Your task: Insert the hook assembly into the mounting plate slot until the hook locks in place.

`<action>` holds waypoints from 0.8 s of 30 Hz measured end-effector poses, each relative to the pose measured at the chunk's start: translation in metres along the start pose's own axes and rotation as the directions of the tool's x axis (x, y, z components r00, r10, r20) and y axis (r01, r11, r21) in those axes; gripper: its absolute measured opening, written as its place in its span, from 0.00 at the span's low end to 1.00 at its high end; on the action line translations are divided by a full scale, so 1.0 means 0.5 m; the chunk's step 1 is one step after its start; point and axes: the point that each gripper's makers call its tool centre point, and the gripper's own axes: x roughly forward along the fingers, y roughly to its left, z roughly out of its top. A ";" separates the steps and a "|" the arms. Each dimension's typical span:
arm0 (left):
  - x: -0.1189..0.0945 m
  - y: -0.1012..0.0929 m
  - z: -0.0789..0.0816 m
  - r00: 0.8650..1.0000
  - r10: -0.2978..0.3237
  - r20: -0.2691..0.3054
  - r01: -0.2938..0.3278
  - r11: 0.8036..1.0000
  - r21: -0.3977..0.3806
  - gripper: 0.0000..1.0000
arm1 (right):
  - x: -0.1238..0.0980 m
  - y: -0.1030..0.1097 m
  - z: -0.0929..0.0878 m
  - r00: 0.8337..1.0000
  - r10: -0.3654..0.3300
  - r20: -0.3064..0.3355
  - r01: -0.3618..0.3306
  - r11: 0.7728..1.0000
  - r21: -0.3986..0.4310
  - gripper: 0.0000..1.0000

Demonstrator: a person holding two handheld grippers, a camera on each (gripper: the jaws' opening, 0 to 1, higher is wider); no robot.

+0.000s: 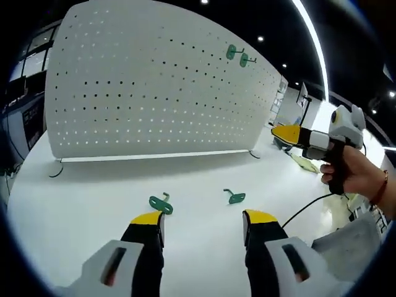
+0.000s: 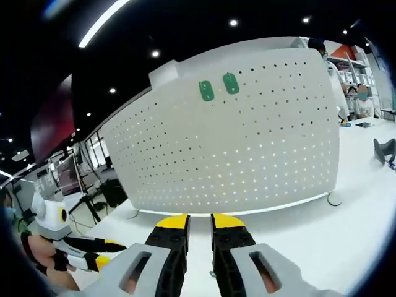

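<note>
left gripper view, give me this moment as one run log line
left gripper: open, empty | right gripper: nearly closed, load unclear | two green hooks on table | two hooks on pegboard | phase: pre-grasp

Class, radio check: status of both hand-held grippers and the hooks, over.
Left hand-held gripper open, empty, above table. Right hand-held gripper nearly closed, empty. Two green hooks loose on table; two more on pegboard. Nothing in the way.

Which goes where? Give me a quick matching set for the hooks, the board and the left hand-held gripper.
Things:
1. Two green plastic hooks
2. Two loose green plastic hooks
3. White perforated pegboard
4. Left hand-held gripper

States:
A. lying flat on the white table
B. standing upright on small feet
C. jaws apart, holding nothing
D. hanging high on the board

Pairs: 1-D, 2-A, 3-B, 4-C
</note>
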 end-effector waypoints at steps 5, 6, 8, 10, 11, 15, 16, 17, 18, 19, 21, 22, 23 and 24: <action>0.015 0.013 -0.011 1.000 0.009 -0.029 -0.010 1.000 -0.012 0.51 | -0.003 0.012 -0.012 1.000 0.016 -0.016 -0.016 1.000 -0.009 0.13; 0.018 0.015 -0.011 0.999 0.013 -0.031 -0.013 1.000 -0.017 0.51 | -0.004 0.016 -0.016 1.000 0.018 -0.019 -0.018 1.000 -0.006 0.13; 0.024 0.020 -0.014 0.999 0.028 -0.044 -0.028 1.000 -0.007 0.50 | -0.006 0.022 -0.024 0.999 0.027 -0.021 -0.027 1.000 -0.001 0.13; 0.029 0.019 -0.015 0.998 0.028 -0.048 -0.028 1.000 -0.002 0.50 | -0.006 0.029 -0.032 0.999 0.036 -0.032 -0.036 0.999 0.002 0.13; 0.034 0.020 -0.018 0.998 0.029 -0.058 -0.029 1.000 0.005 0.50 | -0.006 0.031 -0.034 0.999 0.040 -0.034 -0.040 0.999 0.001 0.13; 0.044 0.033 -0.022 0.996 0.051 -0.072 -0.050 0.999 0.003 0.49 | -0.006 0.041 -0.037 0.997 0.064 -0.037 -0.064 0.998 -0.003 0.16; 0.047 0.036 -0.023 0.996 0.052 -0.075 -0.052 0.999 -0.002 0.49 | -0.007 0.043 -0.037 0.997 0.068 -0.036 -0.068 0.998 -0.005 0.17; 0.050 0.038 -0.023 0.996 0.054 -0.076 -0.055 0.998 -0.003 0.49 | -0.007 0.045 -0.037 0.997 0.071 -0.036 -0.071 0.997 -0.007 0.17; 0.054 0.041 -0.025 0.995 0.058 -0.082 -0.058 0.998 -0.001 0.49 | -0.008 0.045 -0.038 0.997 0.072 -0.038 -0.073 0.997 -0.007 0.17; 0.056 0.043 -0.028 0.994 0.063 -0.089 -0.063 0.998 0.003 0.49 | -0.009 0.046 -0.039 0.997 0.074 -0.039 -0.074 0.997 -0.007 0.17; 0.064 0.045 -0.034 0.992 0.067 -0.108 -0.066 0.998 0.011 0.49 | -0.010 0.046 -0.043 0.996 0.076 -0.042 -0.076 0.997 -0.001 0.17; 0.067 0.045 -0.036 0.991 0.069 -0.113 -0.068 0.998 0.013 0.48 | -0.012 0.047 -0.045 0.996 0.075 -0.044 -0.075 0.997 0.002 0.17; 0.070 0.045 -0.037 0.990 0.070 -0.119 -0.069 0.998 0.012 0.48 | -0.014 0.047 -0.047 0.996 0.076 -0.044 -0.076 0.997 0.004 0.17; 0.072 0.046 -0.037 0.990 0.072 -0.120 -0.071 0.997 0.013 0.47 | -0.015 0.048 -0.048 0.996 0.077 -0.043 -0.077 0.997 0.005 0.17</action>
